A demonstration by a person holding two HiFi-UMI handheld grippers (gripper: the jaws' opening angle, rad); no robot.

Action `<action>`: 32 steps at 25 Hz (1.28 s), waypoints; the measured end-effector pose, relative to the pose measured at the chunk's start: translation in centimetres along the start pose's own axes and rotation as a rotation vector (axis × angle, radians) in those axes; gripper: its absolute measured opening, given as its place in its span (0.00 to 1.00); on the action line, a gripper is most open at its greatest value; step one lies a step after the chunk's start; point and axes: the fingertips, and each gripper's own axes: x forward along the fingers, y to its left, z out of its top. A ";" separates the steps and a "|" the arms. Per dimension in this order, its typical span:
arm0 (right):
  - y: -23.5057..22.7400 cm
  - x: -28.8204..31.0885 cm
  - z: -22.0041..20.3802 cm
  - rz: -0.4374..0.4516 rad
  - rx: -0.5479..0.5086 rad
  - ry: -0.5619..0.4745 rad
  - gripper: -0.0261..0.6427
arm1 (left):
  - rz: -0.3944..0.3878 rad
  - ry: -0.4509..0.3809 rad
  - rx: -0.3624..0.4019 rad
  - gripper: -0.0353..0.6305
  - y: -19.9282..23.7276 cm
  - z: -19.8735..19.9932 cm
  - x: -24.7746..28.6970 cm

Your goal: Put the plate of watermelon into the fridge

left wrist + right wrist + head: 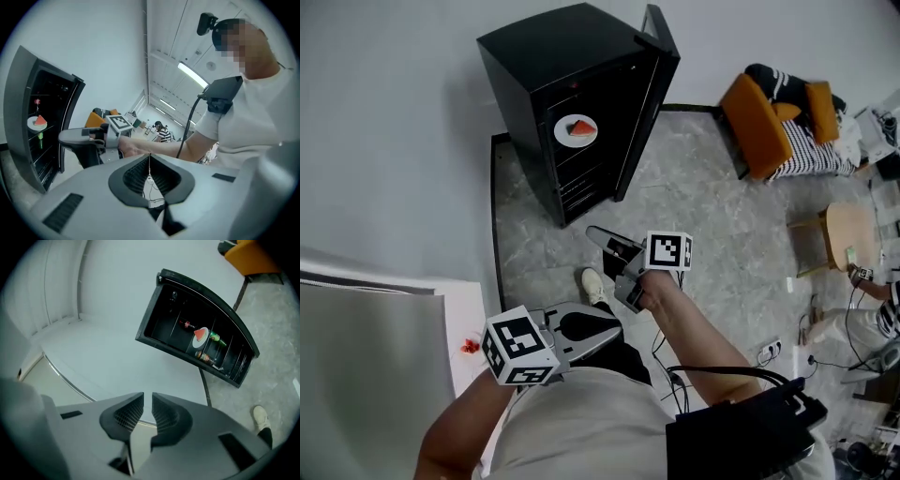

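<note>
Plate (566,137) of watermelon (581,127) sits inside fridge (544,66), door (649,94) open. My left gripper (150,157) is closed and empty, my right gripper (147,401) is nearly closed and empty. Next, push door shut.

The scene is viewed steeply downward from the head, with the left gripper (617,330) and right gripper (593,233) close below and the open fridge (544,66) farther off. The left gripper view is directed sideways, past the right gripper and the person's torso (253,122). The right gripper view is rolled and aimed at the wall (108,296), and the fridge is shared by all three views.
</note>
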 end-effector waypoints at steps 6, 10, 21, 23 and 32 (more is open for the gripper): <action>4.3 -3.4 -3.9 -0.038 -0.134 0.022 0.09 | 0.066 -0.057 0.018 0.07 -2.6 -1.0 -2.5; 6.4 -5.3 -5.8 -0.064 -0.234 0.016 0.08 | 0.085 -0.065 0.032 0.07 -4.5 -2.1 -2.7; 10.8 -8.2 -9.8 -0.047 -0.432 0.123 0.06 | 0.208 -0.123 0.001 0.07 -6.4 -3.3 -3.8; 11.4 -9.1 -10.0 -0.042 -0.470 0.139 0.06 | 0.236 -0.135 -0.023 0.07 -6.5 -3.5 -3.4; 12.3 -18.3 -11.1 -0.055 -0.578 0.165 0.06 | 0.283 -0.156 -0.104 0.07 -8.4 -5.5 2.0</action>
